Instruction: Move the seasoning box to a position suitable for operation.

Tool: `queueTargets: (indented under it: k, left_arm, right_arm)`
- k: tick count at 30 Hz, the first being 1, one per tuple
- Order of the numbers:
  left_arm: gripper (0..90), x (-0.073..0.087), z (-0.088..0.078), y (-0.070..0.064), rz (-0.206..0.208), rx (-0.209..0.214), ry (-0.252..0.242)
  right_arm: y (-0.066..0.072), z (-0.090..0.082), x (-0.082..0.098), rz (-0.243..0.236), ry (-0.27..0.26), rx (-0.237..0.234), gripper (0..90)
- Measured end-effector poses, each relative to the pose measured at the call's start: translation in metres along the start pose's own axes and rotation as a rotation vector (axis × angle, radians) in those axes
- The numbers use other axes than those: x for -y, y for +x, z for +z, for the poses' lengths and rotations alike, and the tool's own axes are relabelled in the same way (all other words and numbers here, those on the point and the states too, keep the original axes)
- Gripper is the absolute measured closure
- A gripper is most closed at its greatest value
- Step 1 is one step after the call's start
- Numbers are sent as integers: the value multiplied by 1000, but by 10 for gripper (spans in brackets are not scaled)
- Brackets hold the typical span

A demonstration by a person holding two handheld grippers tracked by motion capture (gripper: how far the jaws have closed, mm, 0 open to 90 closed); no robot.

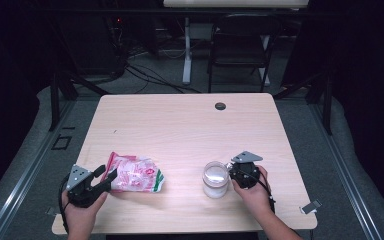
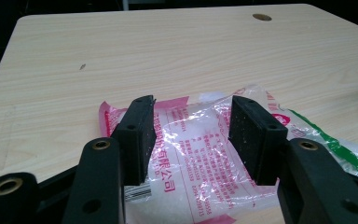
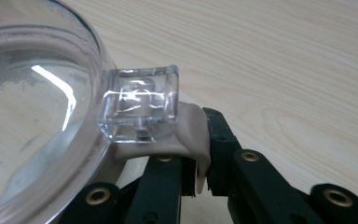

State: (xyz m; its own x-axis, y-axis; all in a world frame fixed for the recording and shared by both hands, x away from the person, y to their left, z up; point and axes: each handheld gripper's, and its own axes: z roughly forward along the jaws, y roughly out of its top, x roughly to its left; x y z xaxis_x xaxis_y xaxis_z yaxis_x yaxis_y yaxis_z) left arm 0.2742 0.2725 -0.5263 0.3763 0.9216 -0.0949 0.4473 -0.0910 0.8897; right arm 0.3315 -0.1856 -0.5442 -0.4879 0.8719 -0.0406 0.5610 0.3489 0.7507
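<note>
Two grippers are at work on the near side of the wooden table (image 1: 180, 120). At the left, the left gripper (image 1: 105, 175) has its jaws apart over the end of a plastic bag (image 1: 137, 174) lying flat, pads clear of it. Over to the right, the right gripper (image 1: 232, 174) is clamped on the beige tab (image 3: 193, 135) beside a clear jar (image 1: 215, 179) standing upright.
</note>
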Motion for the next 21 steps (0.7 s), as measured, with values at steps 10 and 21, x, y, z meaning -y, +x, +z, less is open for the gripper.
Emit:
queueTargets:
  k: [10,21]
  left_arm:
    - [511,-4,11,-14,20,46,0]
    - [525,-42,33,-61,106,176,-9]
  right_arm:
    - [18,12,-4,33,-20,15,843]
    - [18,-23,7,-45,-21,-30,667]
